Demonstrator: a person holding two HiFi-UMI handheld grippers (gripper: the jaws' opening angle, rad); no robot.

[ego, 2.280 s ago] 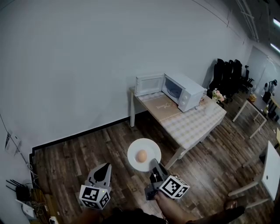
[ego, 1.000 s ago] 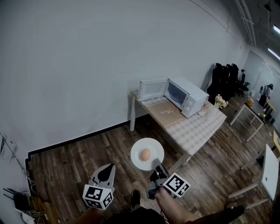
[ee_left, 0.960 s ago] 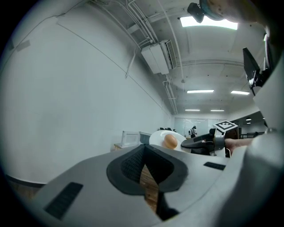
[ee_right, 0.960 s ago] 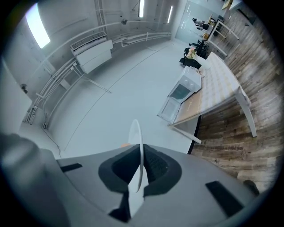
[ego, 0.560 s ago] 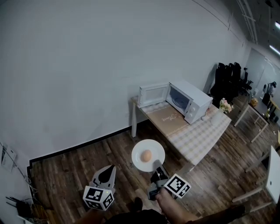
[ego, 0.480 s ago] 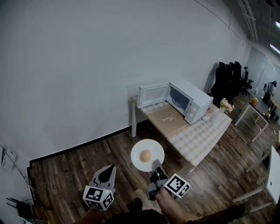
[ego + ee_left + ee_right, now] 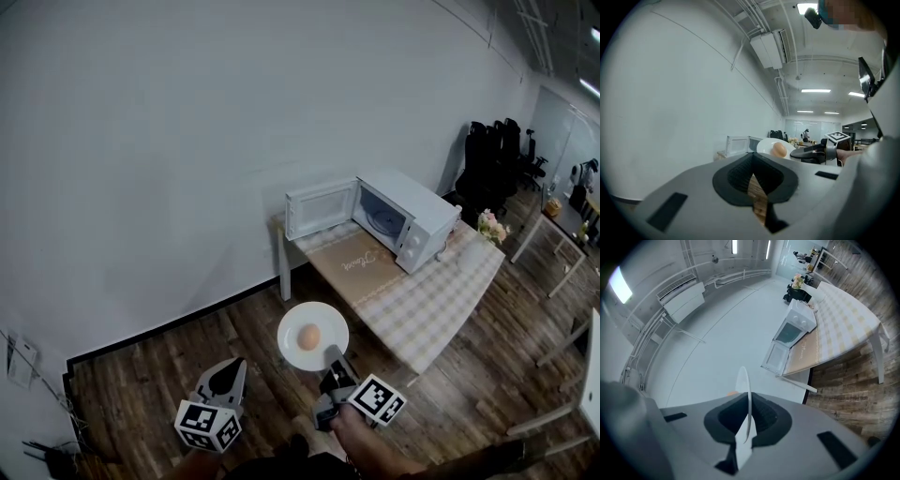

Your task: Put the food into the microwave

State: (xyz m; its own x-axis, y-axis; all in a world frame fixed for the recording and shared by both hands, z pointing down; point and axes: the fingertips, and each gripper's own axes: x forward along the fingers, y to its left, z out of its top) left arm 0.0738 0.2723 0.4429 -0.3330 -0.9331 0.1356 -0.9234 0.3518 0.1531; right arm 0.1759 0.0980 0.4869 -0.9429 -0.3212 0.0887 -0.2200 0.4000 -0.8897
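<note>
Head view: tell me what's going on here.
A person holds a white plate by its rim in the right hand-held gripper, jaws shut on it, with an egg lying on top. The left hand-held gripper is shut and empty. The plate hangs above the wooden floor, short of the table where the microwave stands with its door open.

Dim, greyish fisheye pictures, edges bent and vignetted; ceiling strip lights (image 7: 815, 90) glare softly.
</note>
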